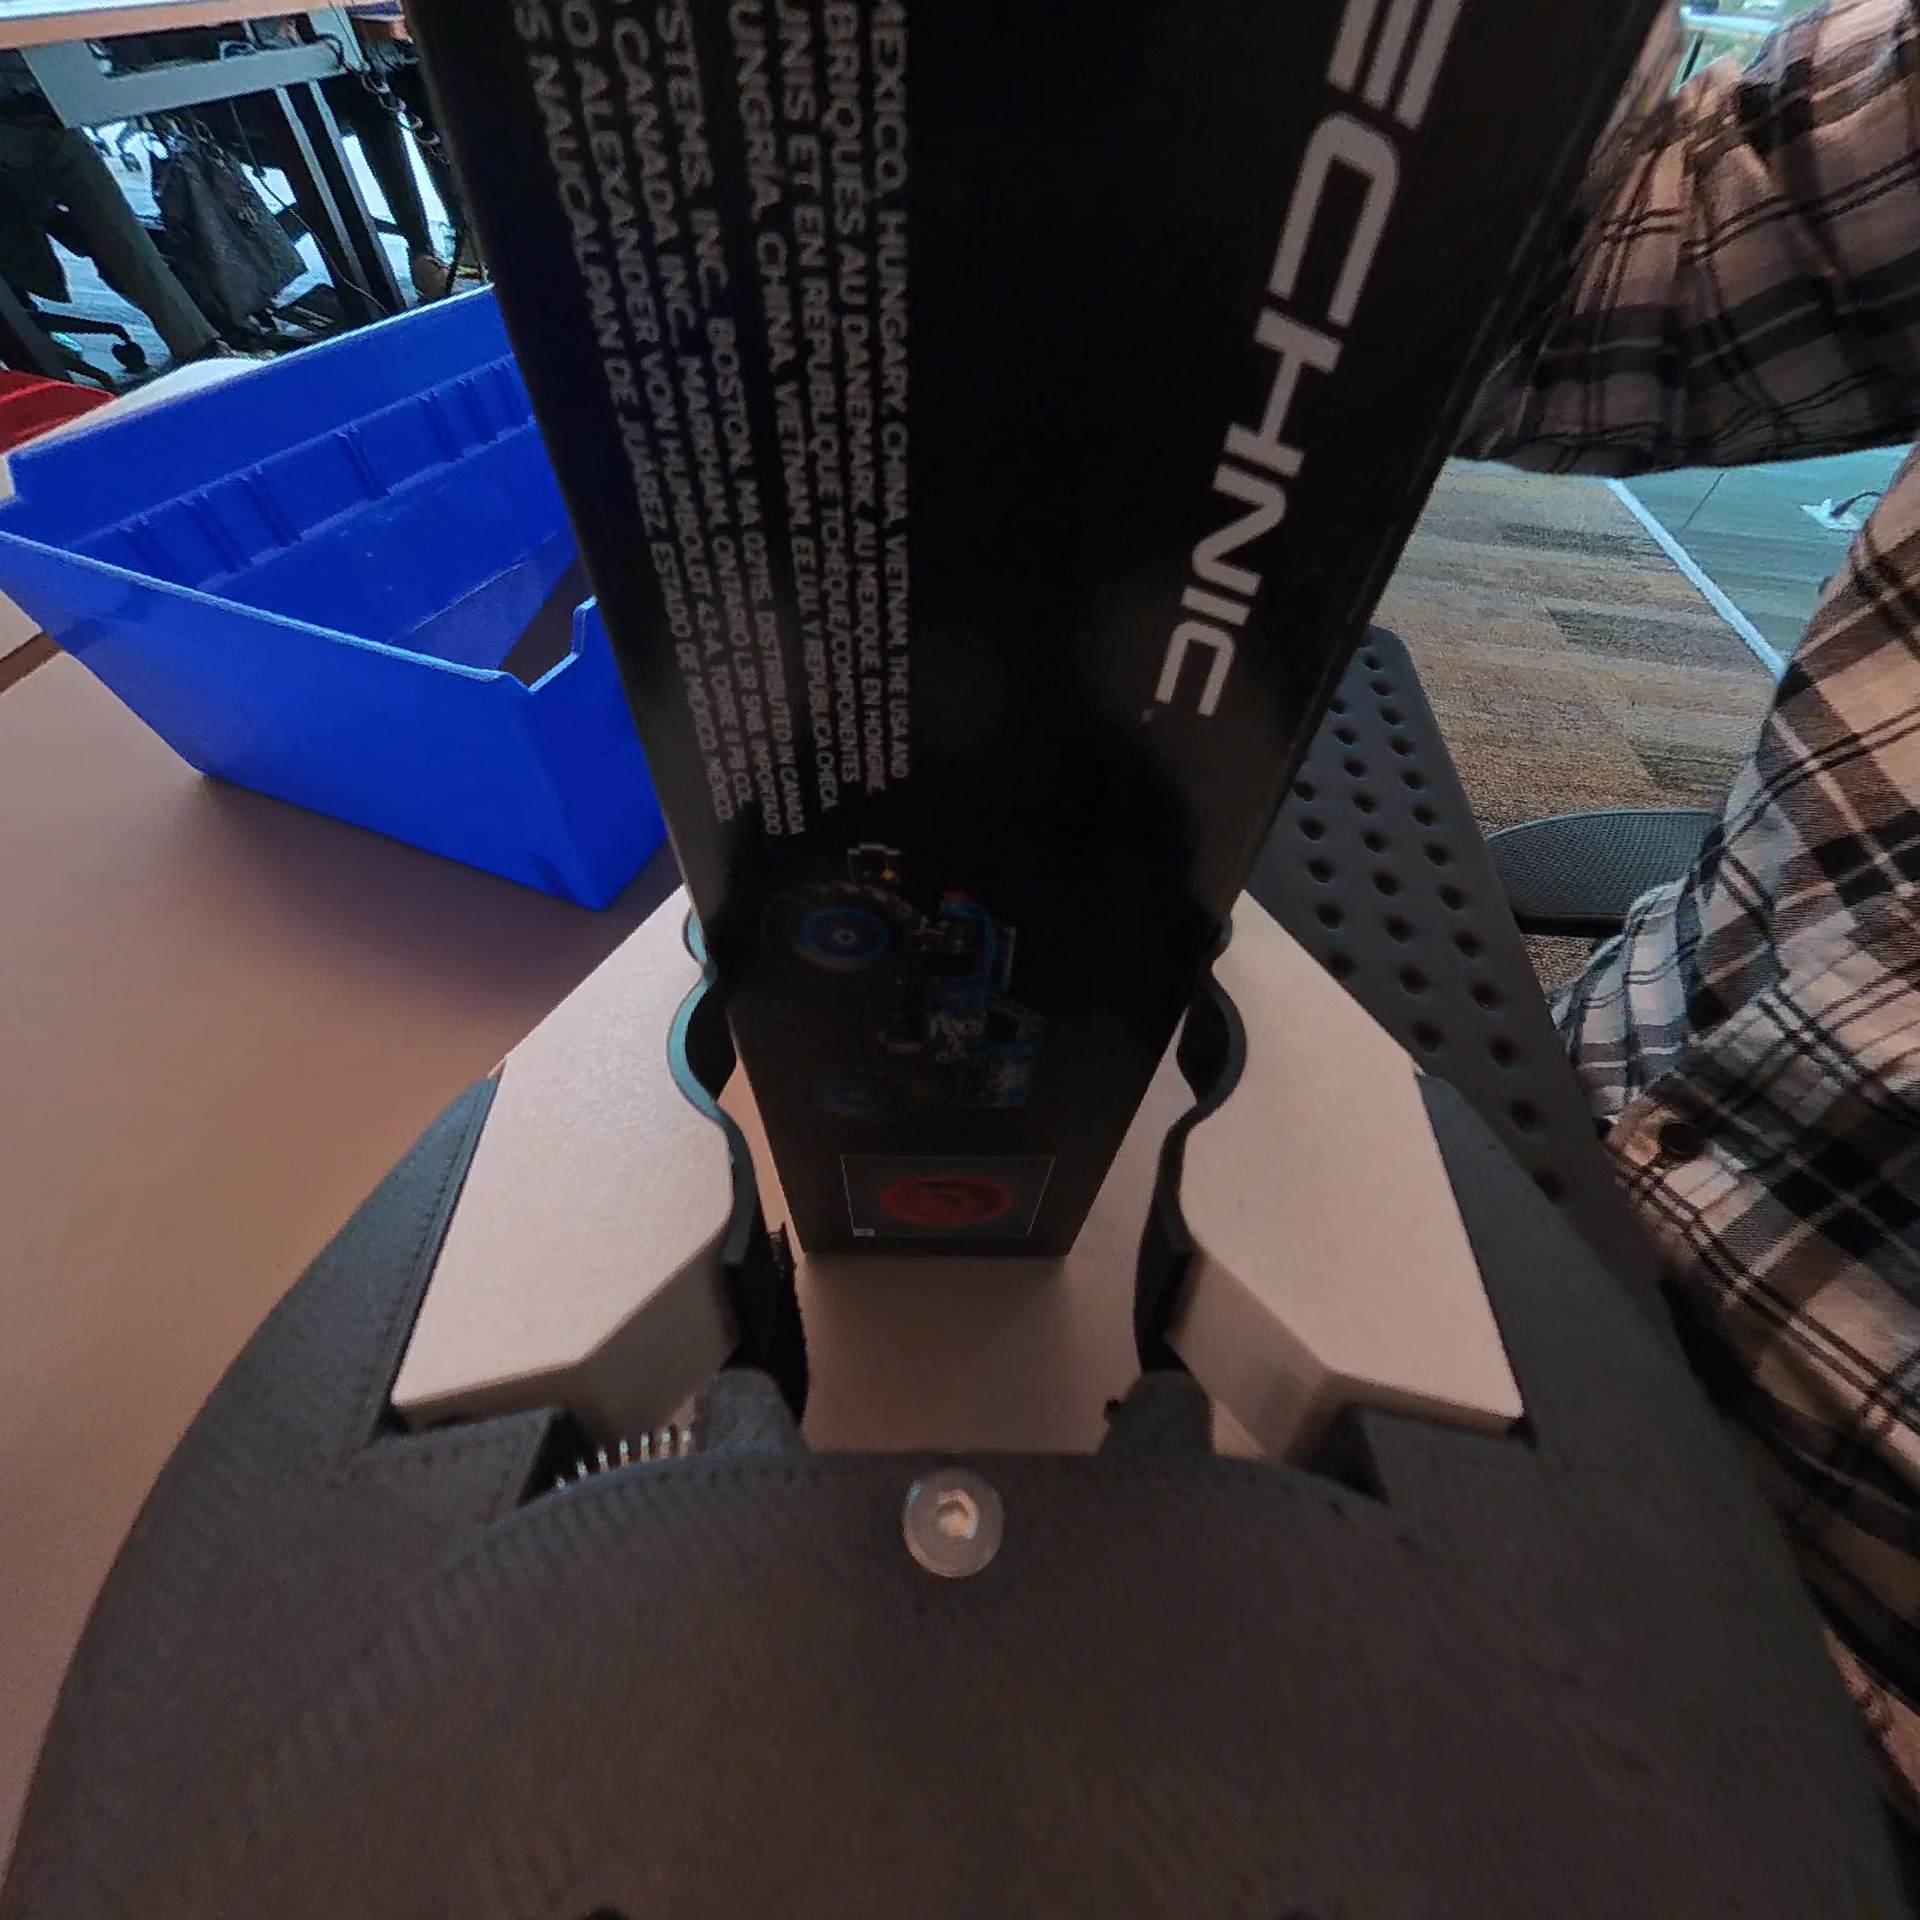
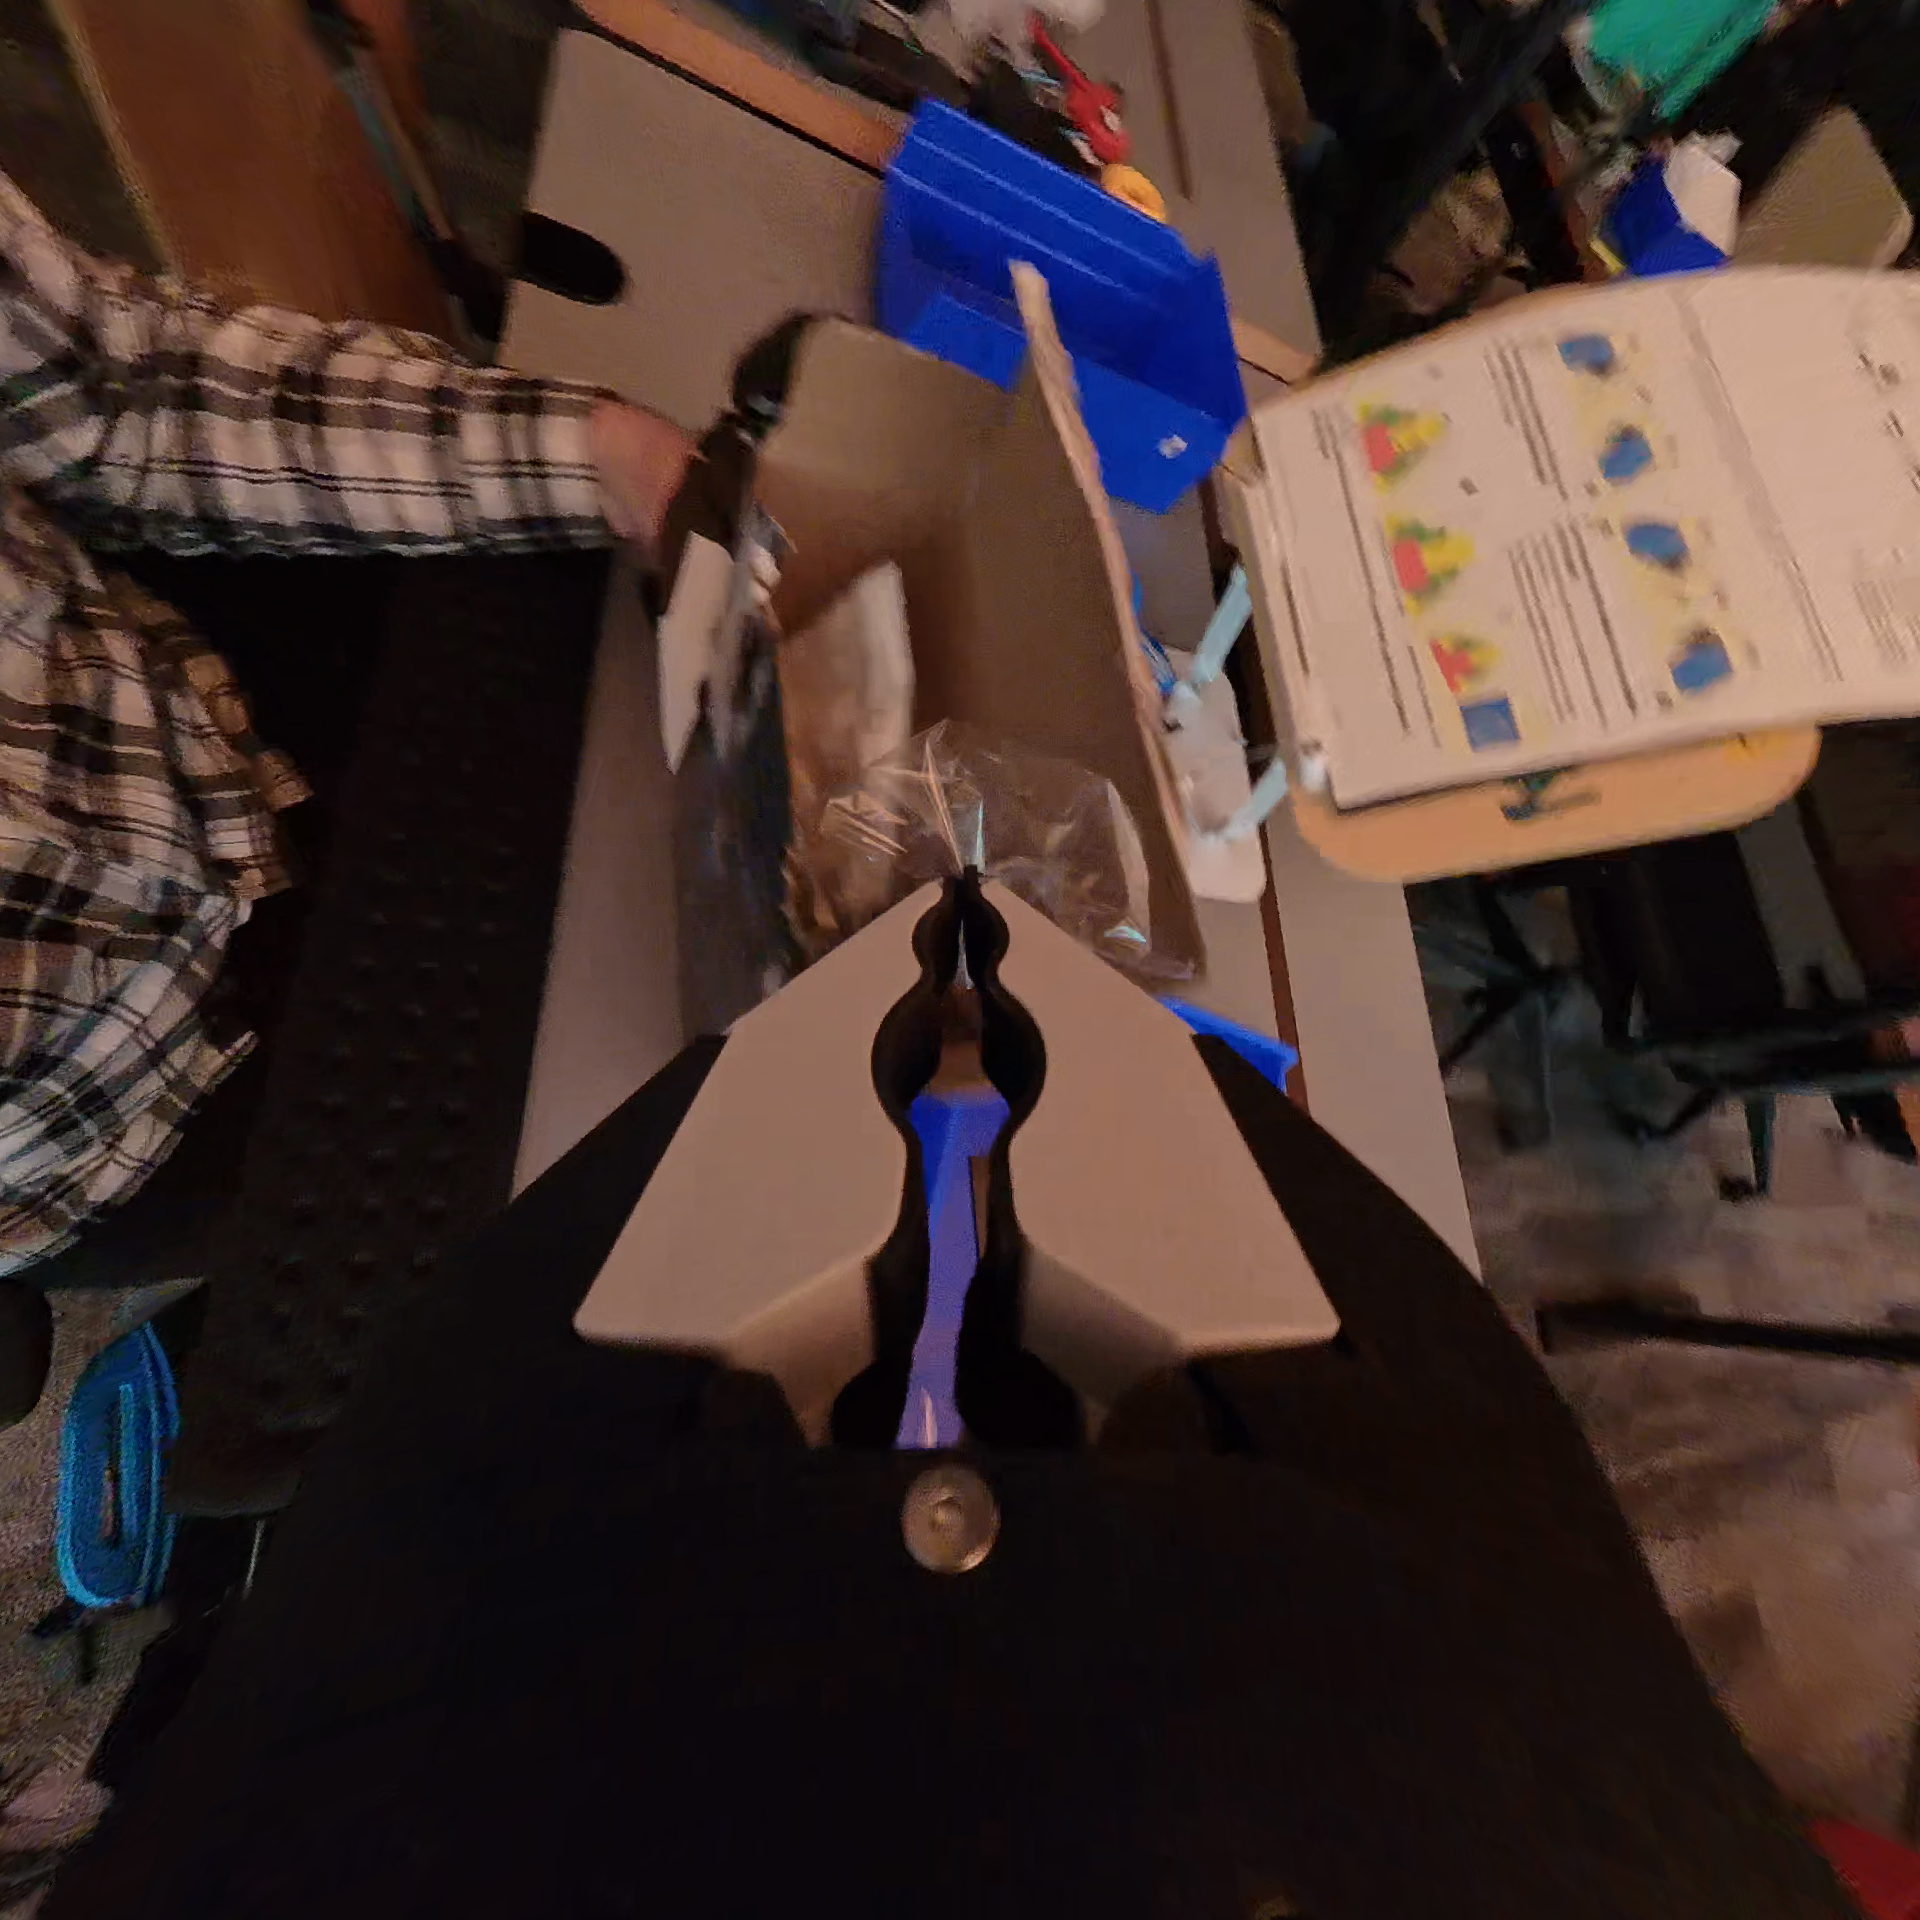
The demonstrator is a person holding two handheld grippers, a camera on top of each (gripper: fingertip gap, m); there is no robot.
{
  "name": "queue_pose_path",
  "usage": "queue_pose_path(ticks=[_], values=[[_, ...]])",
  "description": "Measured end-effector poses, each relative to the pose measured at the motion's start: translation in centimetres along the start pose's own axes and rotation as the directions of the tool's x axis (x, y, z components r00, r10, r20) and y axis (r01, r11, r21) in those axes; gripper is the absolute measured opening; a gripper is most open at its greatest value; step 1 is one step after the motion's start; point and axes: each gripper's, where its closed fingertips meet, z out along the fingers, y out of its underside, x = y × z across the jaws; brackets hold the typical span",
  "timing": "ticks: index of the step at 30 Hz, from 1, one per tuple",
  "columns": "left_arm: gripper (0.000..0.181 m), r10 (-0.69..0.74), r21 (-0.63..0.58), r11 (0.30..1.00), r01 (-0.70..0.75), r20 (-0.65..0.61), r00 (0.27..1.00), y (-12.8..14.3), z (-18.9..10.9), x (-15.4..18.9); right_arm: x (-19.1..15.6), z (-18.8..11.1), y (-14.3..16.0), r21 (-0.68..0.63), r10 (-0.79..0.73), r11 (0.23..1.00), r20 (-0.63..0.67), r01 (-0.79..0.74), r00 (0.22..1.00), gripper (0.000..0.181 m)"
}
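My left gripper (image 1: 961, 945) is shut on a tall black printed box (image 1: 935, 520), clamping its narrow side just above the table (image 1: 208, 987). In the right wrist view the same box (image 2: 935, 468) lies open, showing its brown inside, and the left gripper (image 2: 738, 468) grips its left wall. My right gripper (image 2: 966, 894) is shut at its tips on a clear plastic bag (image 2: 966, 800) at the box's open mouth. The bag holds small parts I cannot make out.
A blue bin (image 1: 312, 623) stands left of the box, and it also shows beyond the box in the right wrist view (image 2: 1060, 281). An instruction sheet (image 2: 1610, 520) stands propped at the right. A black perforated chair (image 1: 1403, 831) and a person's plaid sleeve (image 1: 1714, 260) are close by.
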Motion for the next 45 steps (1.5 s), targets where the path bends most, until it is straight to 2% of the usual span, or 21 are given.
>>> queue_pose_path(ticks=[2, 5, 7, 8, 11, 14, 17, 18, 21, 24, 26, 28, 31, 33, 34, 39, 42, 45], values=[[0.086, 0.003, 0.001, 1.0, -0.003, 0.003, 1.0, 0.0, 0.0, 0.0, -1.4, 2.2, -0.8, -0.083, -0.041, 0.996, 0.041, 0.044, 0.998, 0.0], [0.086, 0.008, -0.002, 1.0, -0.008, 0.008, 1.0, 0.0, -0.1, 0.1, -1.0, 5.6, 1.5, -0.323, -0.023, 0.946, 0.031, 0.031, 0.999, 0.001], [0.086, 0.013, -0.005, 1.0, -0.013, 0.012, 1.0, 0.1, -0.1, 0.1, -0.4, 7.1, 3.3, -0.451, -0.013, 0.893, 0.009, 0.016, 1.0, 0.021], [0.086, 0.014, -0.007, 1.0, -0.014, 0.014, 1.0, 0.1, -0.1, 0.2, -0.2, 7.6, 3.6, -0.472, -0.011, 0.882, 0.004, 0.011, 1.0, 0.025], [0.086, 0.009, -0.011, 1.0, -0.009, 0.021, 1.0, 0.2, -0.4, 0.1, -0.1, 7.2, 2.8, -0.445, -0.007, 0.895, -0.021, -0.003, 1.0, 0.025], [0.086, 0.006, -0.014, 1.0, -0.006, 0.027, 1.0, 0.3, -0.6, 0.0, 0.4, 5.7, 1.0, -0.368, -0.013, 0.93, -0.083, -0.019, 0.997, 0.016], [0.086, 0.015, -0.017, 1.0, -0.014, 0.026, 1.0, 0.2, -0.5, 0.1, 0.5, 6.8, 0.8, -0.376, 0.011, 0.925, -0.1, -0.048, 0.995, 0.011], [0.086, 0.018, -0.018, 1.0, -0.018, 0.025, 1.0, 0.2, -0.5, 0.2, 0.3, 7.7, 1.6, -0.421, 0.011, 0.906, -0.089, -0.047, 0.996, 0.002], [0.086, 0.01, -0.027, 1.0, -0.009, 0.031, 0.999, 0.4, -0.5, 0.1, -0.4, 10.4, 3.5, -0.542, -0.01, 0.84, -0.048, -0.018, 0.999, 0.0], [0.085, 0.015, -0.022, 1.0, -0.015, 0.035, 0.999, 0.4, -0.6, 0.1, -1.4, 12.5, 2.3, -0.531, -0.063, 0.846, 0.01, 0.058, 0.998, 0.0], [0.085, 0.03, -0.02, 0.999, -0.029, 0.028, 0.999, 0.3, -0.4, 0.3, -1.7, 13.8, 2.9, -0.567, -0.075, 0.82, 0.023, 0.074, 0.997, 0.0], [0.085, 0.044, -0.023, 0.999, -0.044, 0.019, 0.999, 0.4, -0.4, 0.5, -1.8, 14.7, 3.8, -0.603, 0.0, 0.798, 0.043, 0.026, 0.999, 0.0], [0.085, 0.039, -0.02, 0.999, -0.038, 0.018, 0.999, 0.3, -0.4, 0.6, -4.4, 15.0, 2.7, -0.525, 0.118, 0.851, 0.233, 0.023, 0.965, 0.0], [0.086, 0.034, -0.025, 0.999, -0.033, 0.016, 0.999, 0.4, -0.3, 0.6, -4.8, 14.9, 3.5, -0.584, 0.275, 0.808, 0.266, -0.072, 0.924, 0.0], [0.086, 0.028, -0.025, 0.999, -0.028, 0.019, 0.999, 0.3, -0.3, 0.6, -4.3, 14.5, 3.8, -0.609, 0.283, 0.788, 0.235, -0.086, 0.93, 0.006], [0.085, 0.041, -0.007, 0.999, -0.041, 0.047, 0.998, -0.1, -0.9, 0.4, -2.0, 10.6, -0.1, -0.448, 0.104, 0.892, 0.069, -0.062, 0.992, 0.032], [0.087, 0.053, 0.089, 0.994, -0.059, 0.065, 0.996, -2.2, -2.2, 0.6, -1.2, 7.5, -2.0, -0.321, 0.058, 0.945, -0.038, -0.067, 0.998, 0.034], [0.091, 0.077, 0.164, 0.981, -0.101, 0.147, 0.986, -4.1, -3.9, 0.1, -0.6, 4.9, -1.1, -0.323, 0.039, 0.943, -0.131, -0.08, 0.991, 0.033]])
